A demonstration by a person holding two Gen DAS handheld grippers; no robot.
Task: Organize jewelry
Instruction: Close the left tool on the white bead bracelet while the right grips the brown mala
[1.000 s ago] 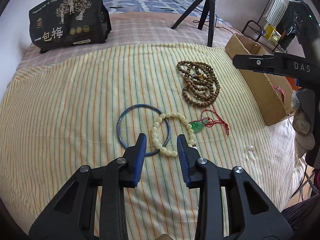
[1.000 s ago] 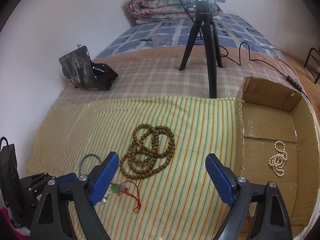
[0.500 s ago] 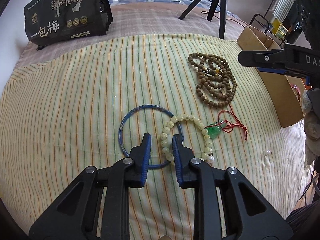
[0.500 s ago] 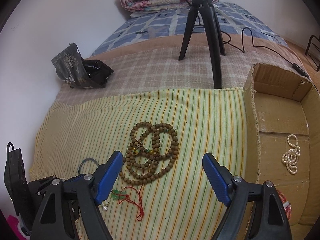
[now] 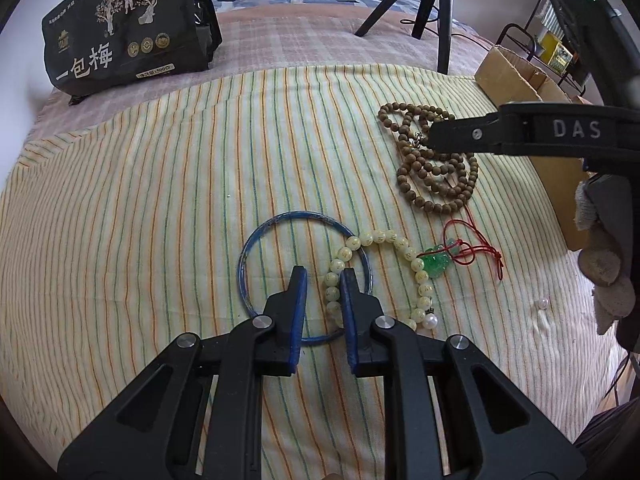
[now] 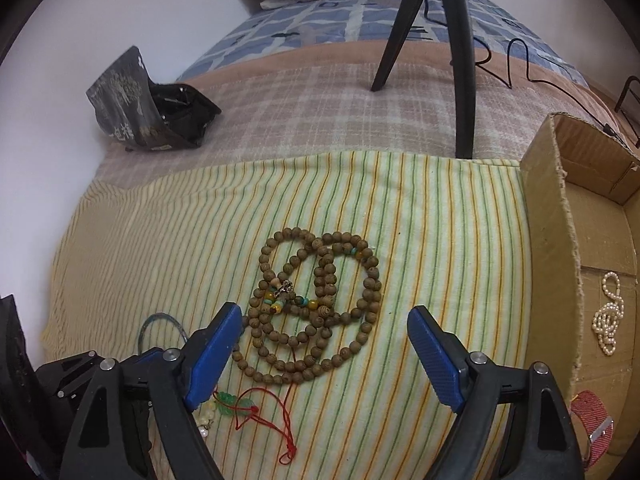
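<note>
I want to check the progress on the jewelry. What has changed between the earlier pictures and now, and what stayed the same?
The left gripper has come closer to the cream bead bracelet and its jaws have just been closing; a few beads lie in the narrow gap, not yet clamped. The right gripper came down toward the wooden bead necklace, jaws wide. The blue bangle, green pendant and pearls in the cardboard box lie unmoved.

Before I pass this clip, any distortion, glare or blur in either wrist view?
Left wrist view: strong fisheye bend, dark corners, striped cloth sharp, soft daylight, no glare. Right wrist view: the same bowing, wall washed pale at left, brown bead necklace crisp, no motion blur.
</note>
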